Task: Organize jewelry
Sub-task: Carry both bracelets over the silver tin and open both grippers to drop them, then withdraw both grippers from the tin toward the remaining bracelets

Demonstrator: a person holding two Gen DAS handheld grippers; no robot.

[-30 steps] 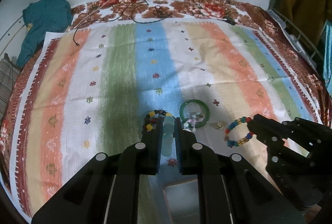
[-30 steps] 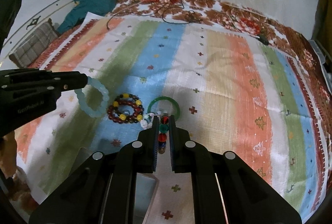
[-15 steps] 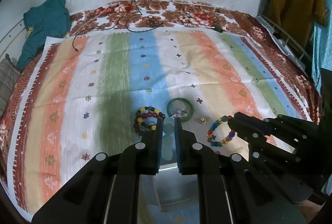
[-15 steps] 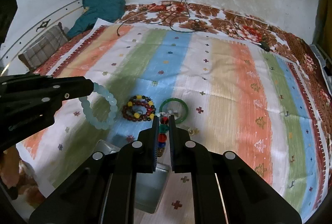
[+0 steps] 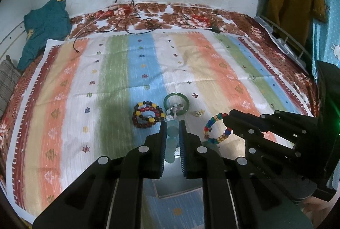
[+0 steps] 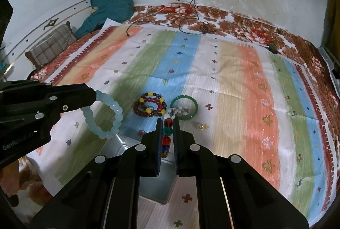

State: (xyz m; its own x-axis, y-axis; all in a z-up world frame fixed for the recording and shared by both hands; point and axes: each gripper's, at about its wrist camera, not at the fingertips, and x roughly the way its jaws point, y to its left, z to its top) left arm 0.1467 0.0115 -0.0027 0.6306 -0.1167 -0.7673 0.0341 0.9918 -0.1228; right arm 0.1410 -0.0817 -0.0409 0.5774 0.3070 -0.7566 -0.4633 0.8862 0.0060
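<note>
Jewelry lies loose on the striped cloth that covers most of my bed, while two pieces hang in my claws above it. A clear tray sits on the cloth near the bed's front edge, at 6 o'clock from the loose pieces and partly hidden under my claws.

My left claw is clenched on the pale blue bead bracelet; in the right wrist view the loop dangles from the claw tips at 9 o'clock, hanging over the tray's far left corner. My right claw is clenched on the multicoloured bead bracelet, which in the left wrist view hangs from its tips at 3 o'clock.

On the cloth, the dark red and yellow bead bracelet rests coiled in two loops on the blue stripe. Just beside it at 3 o'clock lies the green bangle, with a small white beaded piece over its near rim. A small gold-coloured piece lies apart from the bangle, at about 4 o'clock; I cannot tell what kind of piece it is.
</note>
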